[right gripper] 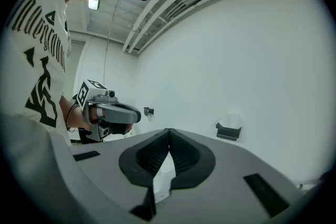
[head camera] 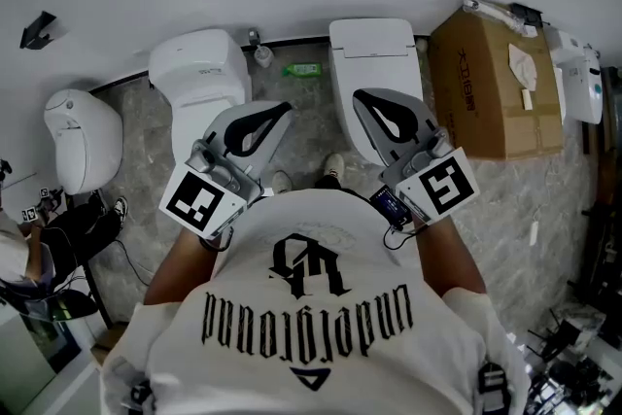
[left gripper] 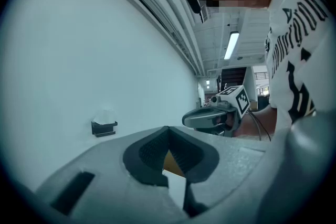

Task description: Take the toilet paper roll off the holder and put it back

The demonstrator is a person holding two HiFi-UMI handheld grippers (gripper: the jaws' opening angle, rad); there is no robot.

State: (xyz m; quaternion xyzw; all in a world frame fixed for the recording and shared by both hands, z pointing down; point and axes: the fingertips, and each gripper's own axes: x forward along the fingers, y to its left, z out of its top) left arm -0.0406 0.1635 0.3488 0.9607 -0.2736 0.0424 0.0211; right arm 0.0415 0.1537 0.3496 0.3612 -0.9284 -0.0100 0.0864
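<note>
- holder (right gripper: 229, 131): black bracket fixed to white wall (right gripper: 273, 60). Reference point for every entry below.
- toilet paper roll (right gripper: 231, 120): faint white form seated on top of holder. Too blurred for further detail.
- left gripper (left gripper: 168, 129): closed tip to tip, gripping nothing. Raised in front of holder, slightly to its left, well apart from it.
- right gripper (right gripper: 168, 130): likewise fully closed and empty. Raised in front of holder, slightly to its right, well apart from it.
- left toilet (head camera: 199, 78): white, on floor below holder and to its left, back against wall.
- right toilet (head camera: 374, 63): white, squarer, on floor almost directly below holder.
- third toilet (head camera: 83, 136): rounded, white, far left of holder.
- cardboard box (head camera: 491, 87): brown, on floor below and right of holder, just beyond right toilet.
- small bracket (head camera: 39, 29): black, same wall, far left of holder.
- T-shirt (head camera: 321, 306): white with black print, worn by person holding both grippers, facing holder.
</note>
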